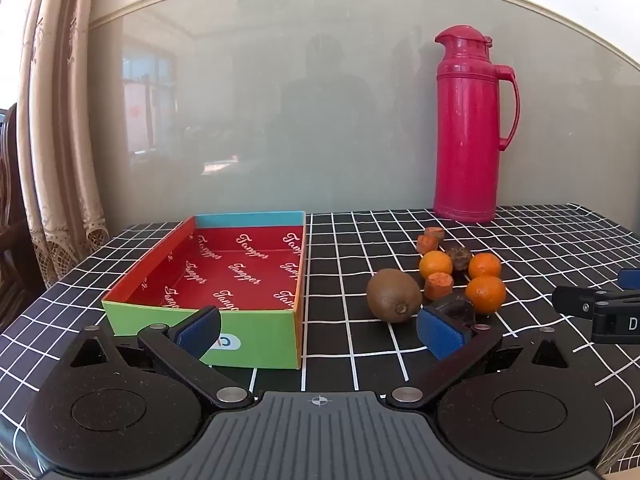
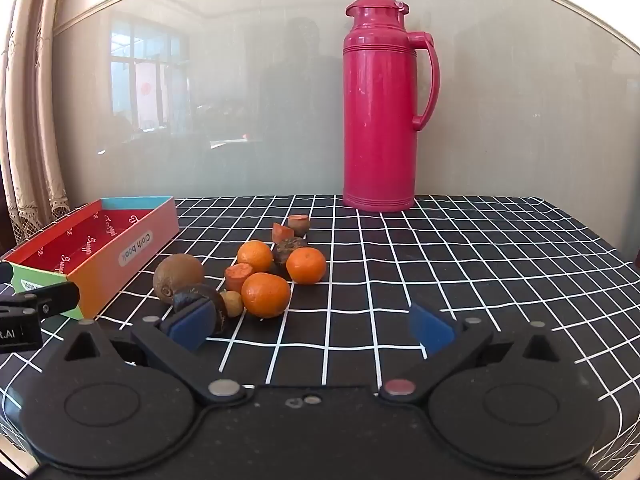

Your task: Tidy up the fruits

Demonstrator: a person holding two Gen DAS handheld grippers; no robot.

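A shallow cardboard box (image 1: 256, 320) (image 2: 120, 268) with a red printed floor lies empty on the checked cloth at the left. Right of it lies a cluster of fruit: a brown kiwi (image 1: 394, 295) (image 2: 178, 277), three small oranges (image 1: 485, 294) (image 2: 265, 295), orange carrot chunks (image 1: 438, 286) (image 2: 238, 275), dark wrinkled fruits (image 1: 459, 258) (image 2: 289, 249) and a small tan round fruit (image 2: 233, 303). My left gripper (image 1: 320, 332) is open, low before the box's near corner. My right gripper (image 2: 312, 326) is open, its left pad just in front of a dark fruit (image 2: 208, 300). Nothing sits between either pair of fingers.
A tall pink thermos jug (image 1: 468, 128) (image 2: 380, 108) stands at the back of the table against a glossy grey wall panel. Curtains (image 1: 52, 140) hang at the left. The cloth right of the fruit is bare. Each gripper's tip shows at the other view's edge.
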